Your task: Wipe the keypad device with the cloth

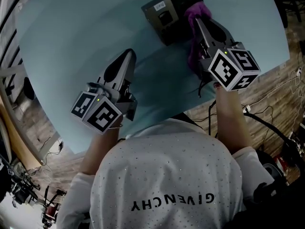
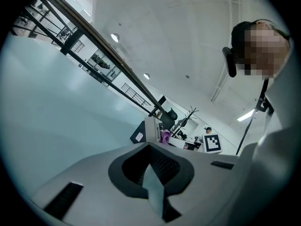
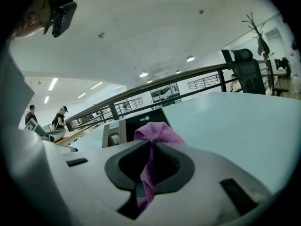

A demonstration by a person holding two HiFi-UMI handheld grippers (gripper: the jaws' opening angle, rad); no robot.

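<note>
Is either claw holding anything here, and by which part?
Right claw pinches the purple cloth mid-fold, a bunch past its tips. Left claw holds nothing.

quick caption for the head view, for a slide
The right hand-held gripper holds a purple cloth at the keypad device; left hand-held gripper sits shut and empty above the table.

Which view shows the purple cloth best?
The right gripper view: the purple cloth fills the middle, pinched in the jaws of the right tool, bunched ahead of them. The head view shows it from above, partly behind that tool, over the dark grey keypad device. The left gripper view shows only a distant purple speck.
</note>
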